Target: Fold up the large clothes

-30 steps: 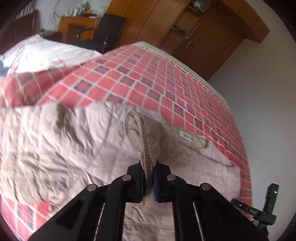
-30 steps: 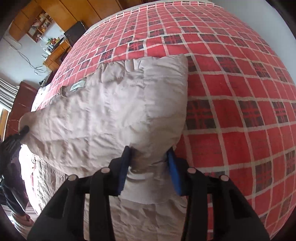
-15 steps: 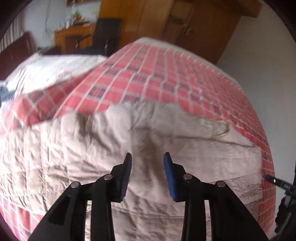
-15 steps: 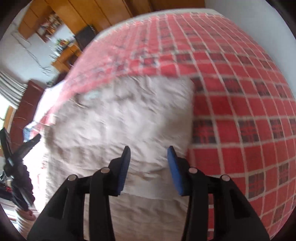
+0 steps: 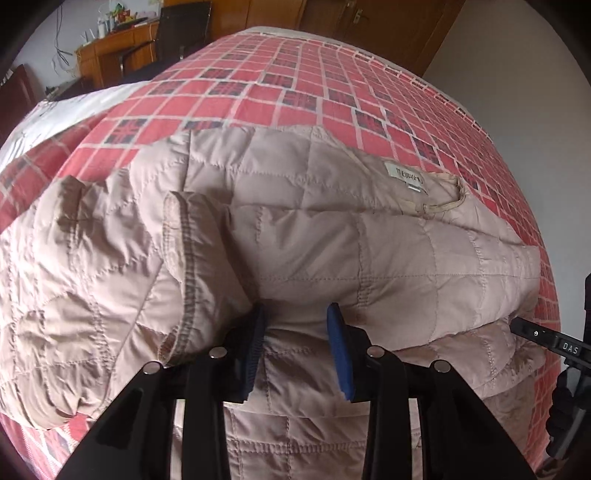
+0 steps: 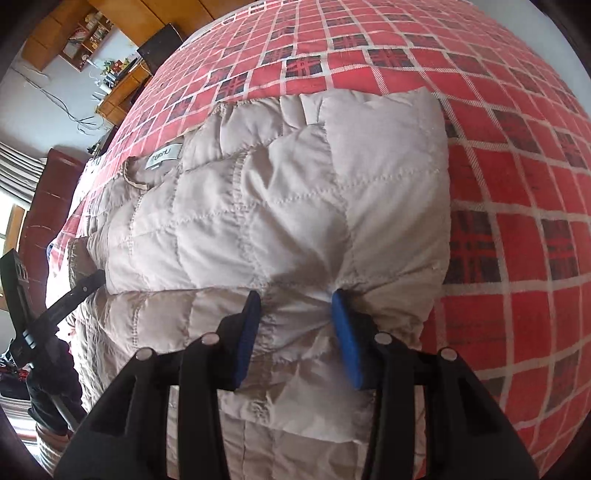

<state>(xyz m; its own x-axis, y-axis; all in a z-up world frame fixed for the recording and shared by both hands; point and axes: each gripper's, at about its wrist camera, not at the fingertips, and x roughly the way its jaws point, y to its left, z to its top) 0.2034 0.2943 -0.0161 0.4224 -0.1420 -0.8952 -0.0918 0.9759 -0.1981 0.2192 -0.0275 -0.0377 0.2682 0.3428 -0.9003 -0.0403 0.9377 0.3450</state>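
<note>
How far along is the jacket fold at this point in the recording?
Done: the beige quilted jacket lies on the red plaid bedspread with a sleeve and the sides already folded inward over the body, neck label showing. In hand: nothing; the left claw and right claw are both open at the near folded edge. Left: probably gripping that edge and doubling the bundle over.

Red plaid bedspread [image 5: 332, 85], wooden wardrobe [image 5: 369, 18], desk [image 5: 110, 48], black chair [image 5: 181, 26], white wall [image 5: 517, 74]
</note>
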